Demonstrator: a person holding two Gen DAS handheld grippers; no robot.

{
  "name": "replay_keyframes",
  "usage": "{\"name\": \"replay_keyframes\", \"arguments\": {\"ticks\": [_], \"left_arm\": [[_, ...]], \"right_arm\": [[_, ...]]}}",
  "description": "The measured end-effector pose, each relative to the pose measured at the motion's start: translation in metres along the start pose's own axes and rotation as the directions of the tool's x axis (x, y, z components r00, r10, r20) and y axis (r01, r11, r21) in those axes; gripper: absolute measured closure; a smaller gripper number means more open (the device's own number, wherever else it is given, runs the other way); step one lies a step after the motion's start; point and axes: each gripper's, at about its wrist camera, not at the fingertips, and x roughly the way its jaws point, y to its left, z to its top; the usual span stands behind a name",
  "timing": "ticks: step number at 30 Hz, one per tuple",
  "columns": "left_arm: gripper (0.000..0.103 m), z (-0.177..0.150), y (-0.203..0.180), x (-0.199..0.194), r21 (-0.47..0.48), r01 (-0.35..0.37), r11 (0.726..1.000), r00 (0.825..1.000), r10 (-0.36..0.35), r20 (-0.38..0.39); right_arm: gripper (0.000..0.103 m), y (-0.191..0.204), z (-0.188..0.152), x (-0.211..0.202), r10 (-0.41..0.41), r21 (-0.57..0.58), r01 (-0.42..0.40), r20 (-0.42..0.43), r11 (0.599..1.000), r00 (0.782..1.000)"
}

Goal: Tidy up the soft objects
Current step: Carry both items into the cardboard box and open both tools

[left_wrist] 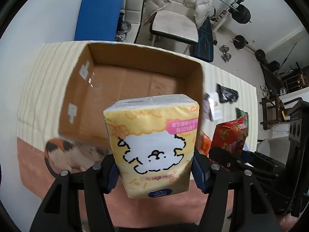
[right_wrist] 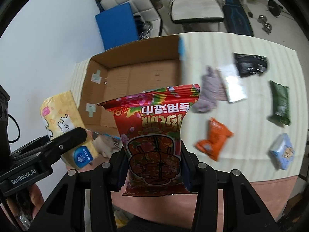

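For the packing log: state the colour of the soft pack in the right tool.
Red with a floral print, clearest in the right wrist view.

One box (right_wrist: 135,73). Two held packs: one yellow (left_wrist: 152,145), one red (right_wrist: 154,135). Six loose items on the cloth (right_wrist: 251,154): orange (right_wrist: 214,139), green (right_wrist: 280,102), blue (right_wrist: 283,150), black (right_wrist: 251,63), silver (right_wrist: 235,87), purple (right_wrist: 209,90).

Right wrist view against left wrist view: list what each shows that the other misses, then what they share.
Only the right wrist view shows the blue pack on the striped cloth, the orange pouch in full, and the left gripper from the side.

Only the left wrist view shows the dog drawing on the yellow tissue pack face-on, and the barbell rack by the wall.

Both show the empty cardboard box, the red packet clamped in the right gripper, the tissue pack clamped in the left, and the blue mat.
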Motion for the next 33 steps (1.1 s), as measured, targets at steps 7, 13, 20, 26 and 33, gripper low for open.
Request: {"name": "replay_keyframes", "arguments": {"ticks": [7,13,20,26,33], "left_arm": [[0.043,0.083,0.041,0.049,0.041,0.018,0.999,0.995,-0.014,-0.098],[0.043,0.135,0.06,0.113,0.079,0.022,0.997,0.977,-0.005,-0.213],[0.043,0.159,0.073,0.179,0.09,0.065,0.994,0.945,-0.032,-0.326],[0.041,0.16,0.069,0.204,0.121,0.078,0.99,0.927,-0.027,-0.374],[0.037,0.159,0.075,0.204,0.092,0.007,0.996,0.925,0.029,-0.38]], "right_arm": [[0.055,0.047,0.069,0.064,-0.075,0.013,0.075,-0.016,0.997,0.997],[0.055,0.047,0.121,0.133,-0.119,0.074,0.125,-0.077,0.989,0.99],[0.055,0.033,0.151,0.193,-0.153,0.11,0.167,-0.129,0.98,0.98],[0.055,0.031,0.165,0.219,-0.194,0.089,0.208,-0.14,0.974,0.971],[0.017,0.031,0.166,0.236,-0.207,0.06,0.219,-0.164,0.974,0.965]]}}
